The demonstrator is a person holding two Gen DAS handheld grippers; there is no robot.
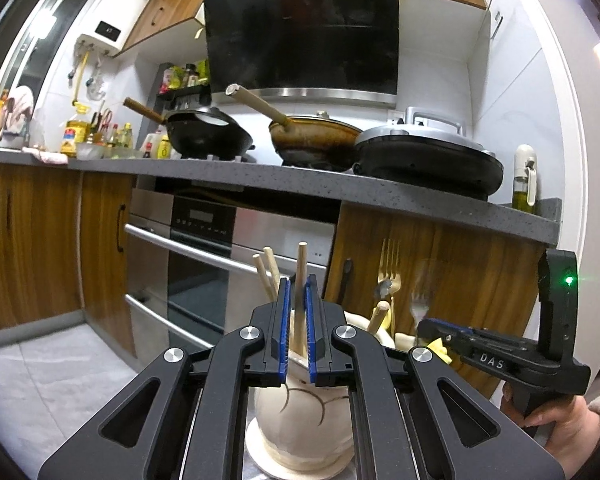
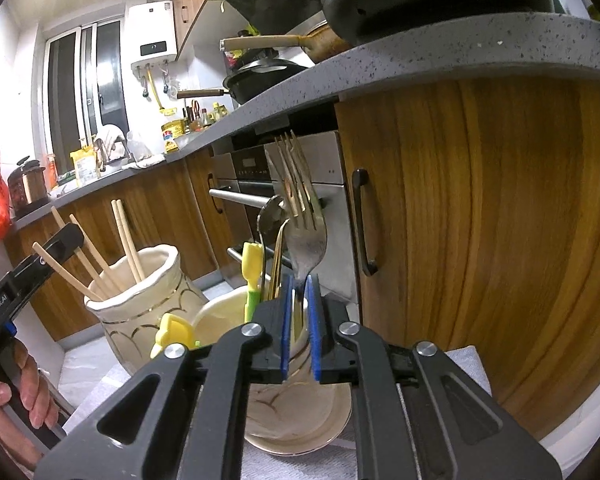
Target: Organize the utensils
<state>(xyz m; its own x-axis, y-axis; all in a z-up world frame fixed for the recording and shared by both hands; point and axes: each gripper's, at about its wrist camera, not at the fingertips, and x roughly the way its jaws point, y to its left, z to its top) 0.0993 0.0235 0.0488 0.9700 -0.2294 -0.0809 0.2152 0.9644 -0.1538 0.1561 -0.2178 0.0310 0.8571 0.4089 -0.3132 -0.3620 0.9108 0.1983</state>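
Left claw, at 6 o'clock of the left view, is pinching one chopstick over the left vase, where other chopsticks are already standing. At 3 o'clock, the right claw is loosening around a fork in the cup, pads apparently clear. Both pieces seem nearly placed. The overhanging desk is limiting upward room.

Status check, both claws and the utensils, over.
Left claw shut on chopstick over vase. Right claw around fork above cup, grip unclear. Nothing blocking.
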